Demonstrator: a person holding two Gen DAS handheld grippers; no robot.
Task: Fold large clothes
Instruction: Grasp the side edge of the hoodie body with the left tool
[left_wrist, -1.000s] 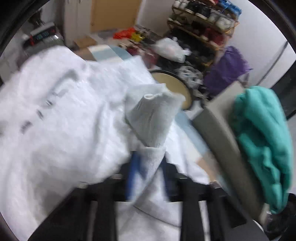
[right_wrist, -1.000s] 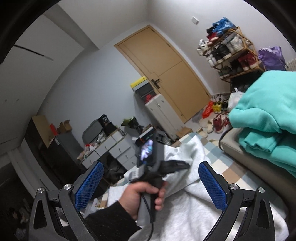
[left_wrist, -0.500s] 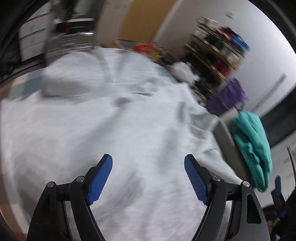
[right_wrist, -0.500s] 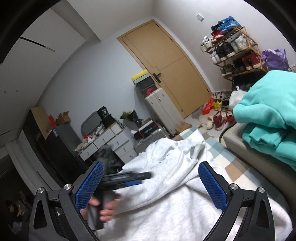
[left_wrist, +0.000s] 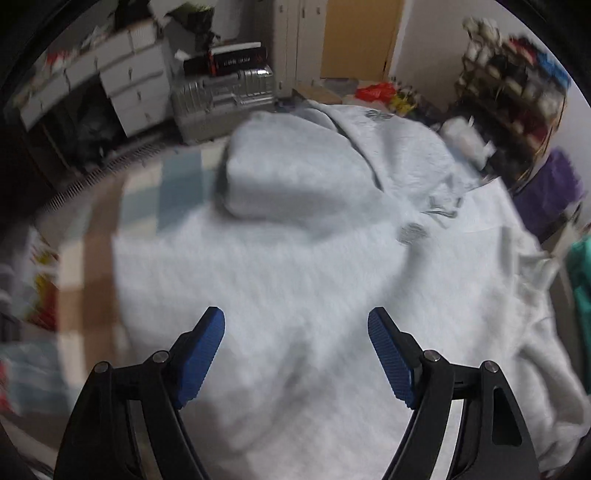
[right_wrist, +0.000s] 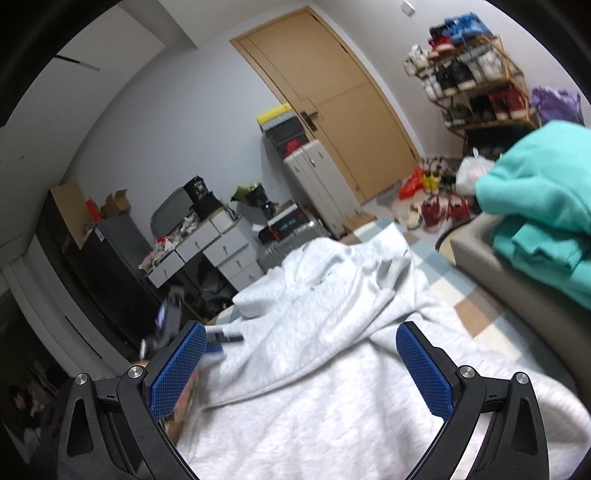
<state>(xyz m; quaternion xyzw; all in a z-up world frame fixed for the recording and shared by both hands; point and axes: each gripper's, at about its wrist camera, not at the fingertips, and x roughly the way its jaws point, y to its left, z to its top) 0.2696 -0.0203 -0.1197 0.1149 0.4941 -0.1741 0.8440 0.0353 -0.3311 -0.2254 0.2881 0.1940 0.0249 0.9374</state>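
Observation:
A large pale grey hoodie (left_wrist: 295, 258) lies spread on a checked cover (left_wrist: 177, 188). One part of it is folded over into a thick pad (left_wrist: 295, 177) near the top. My left gripper (left_wrist: 295, 317) hovers over the body of the hoodie, open, with nothing between its blue pads. In the right wrist view the same hoodie (right_wrist: 332, 369) fills the foreground under my right gripper (right_wrist: 301, 332), which is open and empty. The left gripper (right_wrist: 221, 338) shows there as a blur low at the left edge of the garment.
Folded teal clothes (right_wrist: 535, 221) sit on a beige cushion (right_wrist: 491, 266) to the right. Beyond the far edge stand a silver suitcase (left_wrist: 225, 96) and white drawers (left_wrist: 129, 85). A shoe rack (right_wrist: 469, 77), loose shoes (right_wrist: 436, 210) and a door (right_wrist: 332, 92) are behind.
The left gripper held the ribbed cuff of a sleeve, let it go, opened, and swung away to the left across the hoodie. The right gripper stayed open and tipped slightly downward.

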